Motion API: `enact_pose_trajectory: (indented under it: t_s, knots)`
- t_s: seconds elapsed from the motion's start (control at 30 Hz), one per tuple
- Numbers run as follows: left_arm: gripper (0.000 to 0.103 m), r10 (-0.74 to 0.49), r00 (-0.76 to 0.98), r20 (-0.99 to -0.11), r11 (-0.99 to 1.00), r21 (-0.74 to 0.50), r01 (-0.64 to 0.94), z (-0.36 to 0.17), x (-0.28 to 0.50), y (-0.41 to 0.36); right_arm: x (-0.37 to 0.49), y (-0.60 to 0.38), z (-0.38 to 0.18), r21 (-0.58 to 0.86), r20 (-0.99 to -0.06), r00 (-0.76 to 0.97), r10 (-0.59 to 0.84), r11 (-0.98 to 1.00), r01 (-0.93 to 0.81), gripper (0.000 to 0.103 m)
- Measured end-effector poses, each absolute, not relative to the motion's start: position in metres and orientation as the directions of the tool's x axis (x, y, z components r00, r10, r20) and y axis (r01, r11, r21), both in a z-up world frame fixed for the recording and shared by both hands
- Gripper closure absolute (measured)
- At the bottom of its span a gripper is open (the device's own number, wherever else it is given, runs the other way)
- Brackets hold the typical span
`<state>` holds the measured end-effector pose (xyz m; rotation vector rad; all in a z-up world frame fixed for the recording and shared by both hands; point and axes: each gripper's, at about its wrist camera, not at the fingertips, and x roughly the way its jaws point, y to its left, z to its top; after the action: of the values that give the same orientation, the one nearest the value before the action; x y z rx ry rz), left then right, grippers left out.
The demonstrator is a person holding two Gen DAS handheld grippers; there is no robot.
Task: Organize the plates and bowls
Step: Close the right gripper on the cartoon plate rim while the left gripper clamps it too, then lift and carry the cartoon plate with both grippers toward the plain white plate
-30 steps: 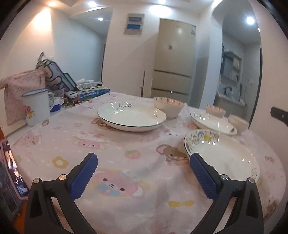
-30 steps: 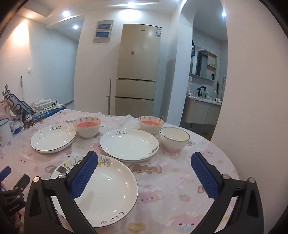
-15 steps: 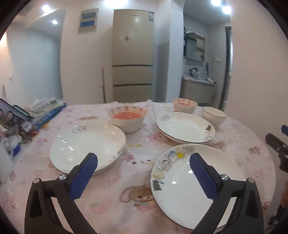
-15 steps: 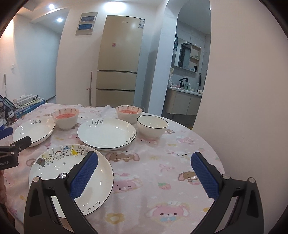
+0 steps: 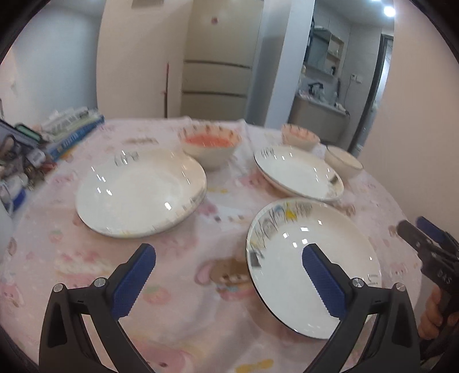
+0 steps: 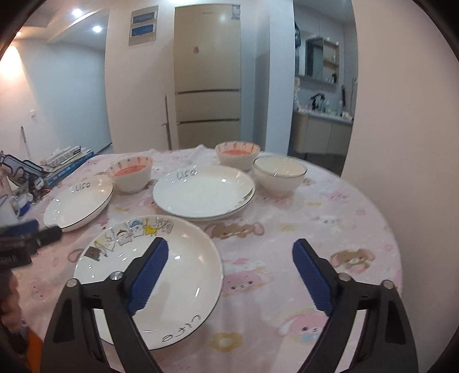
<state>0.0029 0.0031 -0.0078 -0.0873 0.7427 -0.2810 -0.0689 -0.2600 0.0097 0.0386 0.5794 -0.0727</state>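
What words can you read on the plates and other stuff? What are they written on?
"Life": far rim of the left plate.
"Life": far rim of the middle plate.
"Life", seen upside down: near rim of the cartoon plate.
Too small or blurred to read: fridge brand and stickers, the blue signs on the wall, the books, the left gripper label.
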Motion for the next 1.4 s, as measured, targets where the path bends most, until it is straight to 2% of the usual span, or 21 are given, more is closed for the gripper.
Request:
enact_pose_trajectory:
  t_s: [0.1, 0.23, 0.33, 0.4, 0.57, 0.8, 0.83, 0.87, 1.0, 1.4]
  knots:
    - [0.013, -0.316, 0.672, -0.669, 0.949, -0.214, 0.234, -0.022, 0.005, -0.002, -0.061, -0.264, -0.003, 0.065, -0.598, 0.801, -0.017, 0.995, 0.070, 0.036]
    - [0.046, -0.353, 0.617, -0.703, 0.936, -0.263, 0.234, -0.039, 0.016, -0.010, -0.051, -0.271, -0.018, 0.147, -0.650, 0.758, 0.058, 0.988, 0.051, 0.060]
    - [0.061, -0.400, 0.571, -0.717, 0.917, -0.319, 0.240, -0.047, 0.025, -0.013, -0.046, -0.273, -0.027, 0.192, -0.670, 0.735, 0.105, 0.981, 0.035, 0.069]
    - [0.065, -0.416, 0.555, -0.721, 0.909, -0.343, 0.236, -0.051, 0.029, -0.013, -0.042, -0.276, -0.034, 0.226, -0.683, 0.719, 0.131, 0.973, 0.037, 0.070]
    - [0.079, -0.439, 0.544, -0.715, 0.898, -0.376, 0.230, -0.054, 0.035, -0.015, -0.035, -0.281, -0.047, 0.290, -0.705, 0.686, 0.181, 0.956, 0.046, 0.080]
    - [0.079, -0.478, 0.512, -0.714, 0.877, -0.425, 0.225, -0.065, 0.042, -0.017, -0.022, -0.286, -0.067, 0.392, -0.721, 0.633, 0.284, 0.919, 0.034, 0.089]
    - [0.081, -0.476, 0.514, -0.714, 0.877, -0.425, 0.222, -0.065, 0.042, -0.017, -0.021, -0.288, -0.069, 0.410, -0.715, 0.634, 0.297, 0.911, 0.036, 0.090]
    - [0.087, -0.467, 0.518, -0.717, 0.882, -0.419, 0.216, -0.066, 0.043, -0.017, -0.021, -0.290, -0.070, 0.427, -0.711, 0.631, 0.310, 0.904, 0.037, 0.090]
    - [0.089, -0.472, 0.519, -0.713, 0.877, -0.438, 0.197, -0.067, 0.043, -0.013, -0.020, -0.295, -0.072, 0.472, -0.696, 0.629, 0.346, 0.881, 0.036, 0.092]
    - [0.089, -0.435, 0.535, -0.724, 0.898, -0.390, 0.203, -0.056, 0.029, -0.017, -0.027, -0.296, -0.065, 0.465, -0.705, 0.627, 0.330, 0.884, 0.057, 0.092]
